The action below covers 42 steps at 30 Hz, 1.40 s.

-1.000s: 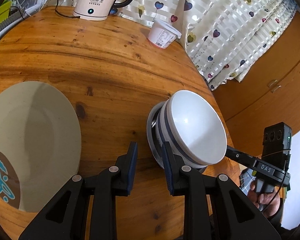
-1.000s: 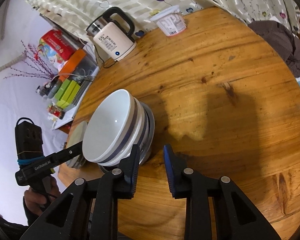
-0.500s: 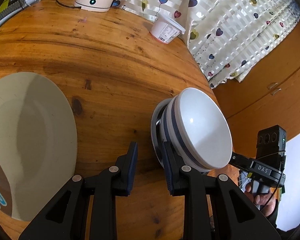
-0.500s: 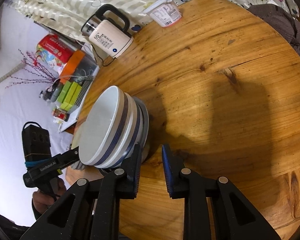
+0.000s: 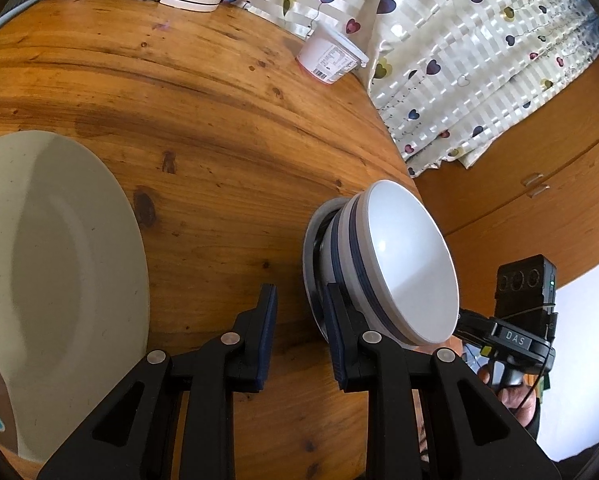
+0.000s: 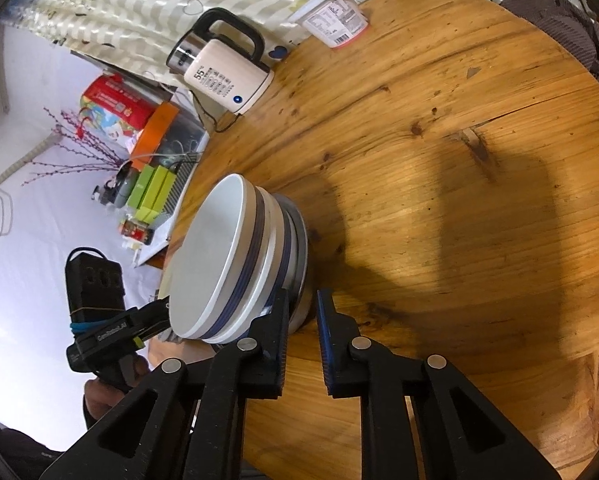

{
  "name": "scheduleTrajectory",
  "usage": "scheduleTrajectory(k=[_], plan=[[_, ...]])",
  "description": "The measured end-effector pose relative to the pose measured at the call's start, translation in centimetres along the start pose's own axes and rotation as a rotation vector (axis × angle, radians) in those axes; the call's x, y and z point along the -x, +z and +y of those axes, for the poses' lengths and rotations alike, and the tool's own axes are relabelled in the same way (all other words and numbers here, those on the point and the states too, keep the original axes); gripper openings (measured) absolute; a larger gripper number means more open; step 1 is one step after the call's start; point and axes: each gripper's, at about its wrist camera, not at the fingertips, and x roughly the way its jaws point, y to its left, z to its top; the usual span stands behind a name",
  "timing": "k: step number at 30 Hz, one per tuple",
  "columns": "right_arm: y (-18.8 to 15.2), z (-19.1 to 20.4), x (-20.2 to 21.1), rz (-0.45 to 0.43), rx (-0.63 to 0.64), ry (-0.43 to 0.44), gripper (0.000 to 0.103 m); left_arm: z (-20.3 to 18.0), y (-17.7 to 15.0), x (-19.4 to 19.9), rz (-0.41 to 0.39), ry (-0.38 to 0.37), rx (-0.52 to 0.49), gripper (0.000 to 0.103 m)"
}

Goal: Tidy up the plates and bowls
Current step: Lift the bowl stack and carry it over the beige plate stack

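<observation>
A stack of white bowls with blue bands stands on a small plate on the round wooden table. It also shows in the right wrist view. My left gripper is open, its right finger against the stack's near side. My right gripper is open, its left finger against the stack from the opposite side. Neither grips it. A large beige plate lies to the left in the left wrist view.
An electric kettle and a white tub stand at the table's far edge by a heart-patterned curtain. The bowl stack sits close to the table's edge. Boxes and clutter lie beyond the table.
Both cameras have moved closer to the bowl stack. The large plate has slid further left in the left wrist view. Both grippers stay open.
</observation>
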Motion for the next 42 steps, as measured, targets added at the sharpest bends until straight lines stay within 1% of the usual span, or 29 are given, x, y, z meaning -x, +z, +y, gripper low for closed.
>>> scheduleTrajectory(k=[2,5,8,13,15,16,30,42], plan=[[-0.07,-0.07,0.05,0.001,-0.001,0.005,0.013,-0.06,-0.02,-0.01,0.001,-0.018,-0.006,0.016],[0.02,-0.04,0.05,-0.001,-0.004,0.013,0.012,-0.21,0.03,-0.06,0.003,-0.032,-0.019,0.015],[0.10,0.12,0.00,-0.001,0.001,0.019,0.009,-0.01,0.08,-0.10,0.007,-0.050,-0.013,0.015],[0.06,0.23,0.01,-0.002,0.004,0.016,0.009,0.54,0.06,-0.18,0.013,-0.086,0.001,0.014],[0.06,0.23,0.00,-0.003,0.006,0.015,0.009,0.62,0.10,-0.22,0.015,-0.104,0.004,0.009],[0.05,0.27,-0.01,-0.004,0.009,0.012,0.008,0.65,0.10,-0.23,0.015,-0.106,0.006,0.009],[0.29,0.57,0.03,-0.002,0.018,-0.007,0.008,0.33,0.09,-0.25,0.008,-0.083,0.000,0.008],[0.42,0.92,0.11,-0.007,0.027,-0.005,0.008,-0.03,0.30,0.22,-0.005,-0.078,-0.009,0.008]])
